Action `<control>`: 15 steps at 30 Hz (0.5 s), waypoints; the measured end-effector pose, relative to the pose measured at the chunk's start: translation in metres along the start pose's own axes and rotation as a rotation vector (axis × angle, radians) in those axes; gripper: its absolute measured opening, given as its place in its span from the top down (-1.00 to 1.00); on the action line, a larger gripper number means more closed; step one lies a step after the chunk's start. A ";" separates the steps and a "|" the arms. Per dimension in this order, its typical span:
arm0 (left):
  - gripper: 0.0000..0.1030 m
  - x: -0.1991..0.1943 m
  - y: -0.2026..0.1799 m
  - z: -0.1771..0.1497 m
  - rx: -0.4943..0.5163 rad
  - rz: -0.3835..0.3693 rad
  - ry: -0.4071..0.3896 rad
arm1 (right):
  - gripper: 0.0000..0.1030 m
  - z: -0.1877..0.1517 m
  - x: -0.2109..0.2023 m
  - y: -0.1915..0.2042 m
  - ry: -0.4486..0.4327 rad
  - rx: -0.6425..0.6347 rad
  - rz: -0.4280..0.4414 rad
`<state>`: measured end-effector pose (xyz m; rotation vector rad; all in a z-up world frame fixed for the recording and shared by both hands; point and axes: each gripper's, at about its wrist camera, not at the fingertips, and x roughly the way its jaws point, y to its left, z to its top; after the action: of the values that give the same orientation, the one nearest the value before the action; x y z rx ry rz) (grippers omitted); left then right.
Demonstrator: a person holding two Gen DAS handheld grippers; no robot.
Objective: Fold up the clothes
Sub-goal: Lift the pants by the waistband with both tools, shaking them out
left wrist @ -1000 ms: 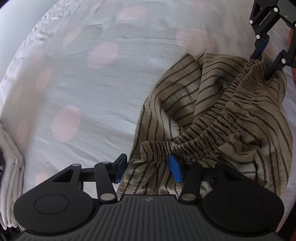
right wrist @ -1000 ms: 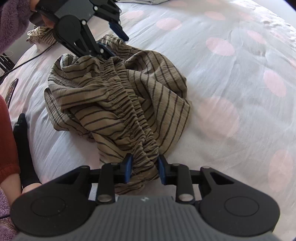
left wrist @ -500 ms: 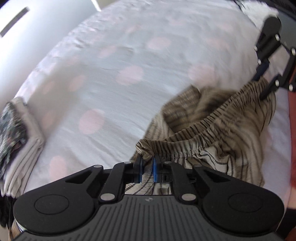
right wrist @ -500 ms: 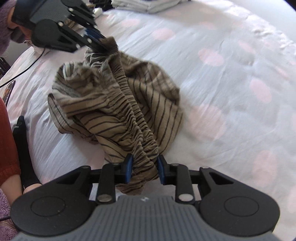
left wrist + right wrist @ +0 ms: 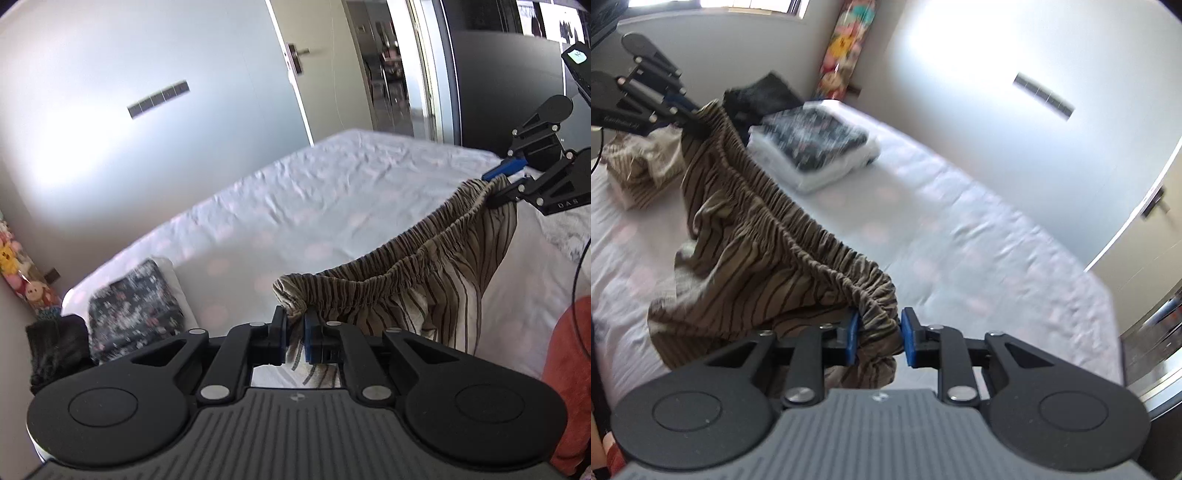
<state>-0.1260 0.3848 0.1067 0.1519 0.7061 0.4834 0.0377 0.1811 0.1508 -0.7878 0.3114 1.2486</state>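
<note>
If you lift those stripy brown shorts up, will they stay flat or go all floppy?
Probably floppy: the brown striped fabric shorts sag between the left gripper and right gripper. Likely light, since thin fingers hold them. The gathered waistband might stretch.

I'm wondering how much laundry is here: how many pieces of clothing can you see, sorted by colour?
Brown striped: 2, the held striped garment and a crumpled striped garment on the bed
Dark flowered: 1, a folded flowered piece
White: 1 at least, a folded white piece beneath it
Black: 1, a black heap
Total: 5
</note>
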 end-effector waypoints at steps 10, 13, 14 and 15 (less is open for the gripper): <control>0.81 -0.079 0.009 0.050 -0.071 0.044 -0.139 | 0.55 0.050 -0.087 -0.028 -0.195 -0.008 -0.138; 0.81 -0.061 0.012 0.061 -0.033 0.083 -0.094 | 0.55 0.063 -0.067 -0.035 -0.178 -0.015 -0.151; 0.81 -0.050 0.012 0.062 -0.018 0.103 -0.072 | 0.55 0.067 -0.059 -0.036 -0.170 -0.018 -0.156; 0.81 -0.038 0.014 0.064 -0.009 0.126 -0.049 | 0.55 0.071 -0.047 -0.037 -0.160 -0.020 -0.161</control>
<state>-0.1141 0.3811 0.1813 0.1997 0.6485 0.6016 0.0426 0.1919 0.2433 -0.7104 0.1036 1.1565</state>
